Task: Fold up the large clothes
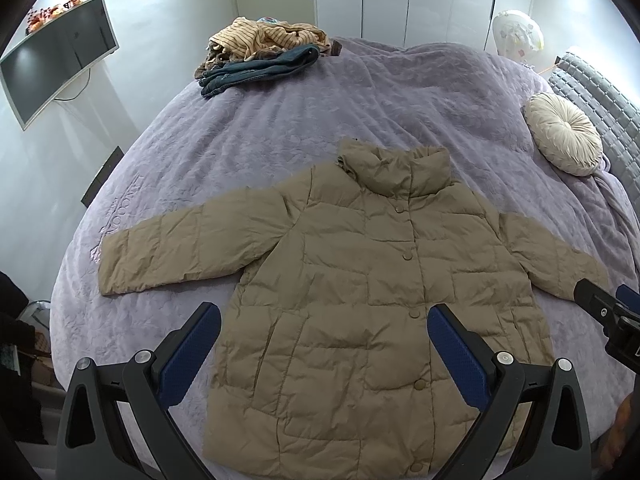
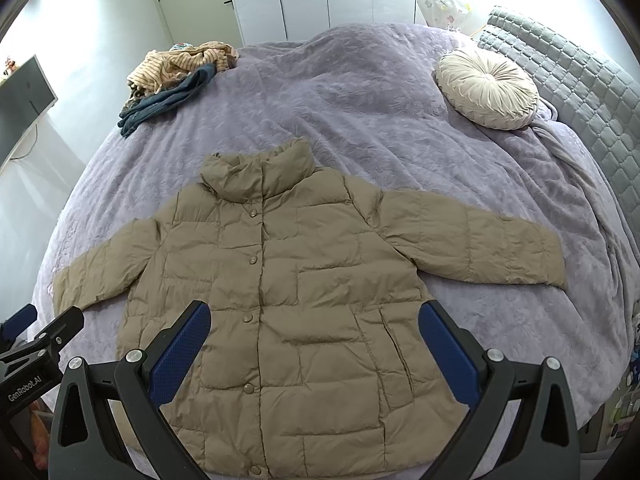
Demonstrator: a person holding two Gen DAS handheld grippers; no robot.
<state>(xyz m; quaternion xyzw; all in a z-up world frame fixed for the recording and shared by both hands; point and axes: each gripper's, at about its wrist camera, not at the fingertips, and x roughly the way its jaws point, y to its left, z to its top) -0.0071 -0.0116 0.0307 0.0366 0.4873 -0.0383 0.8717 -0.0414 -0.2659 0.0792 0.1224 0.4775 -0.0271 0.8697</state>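
The tan puffer jacket (image 1: 360, 280) lies flat, front up and snapped shut, on the purple bed cover (image 1: 280, 120), right under and ahead of both claws. The left claw (image 1: 324, 344) hangs above the jacket's bottom half with its fingers spread wide, holding nothing. The right claw (image 2: 314, 340) does the same. The jacket looks light, soft and puffy, and it may be slippery, so it could spring back after a fold. Each sleeve end (image 2: 532, 256) sticks out to the side of its claw. I think a cuff is a good place to pinch.
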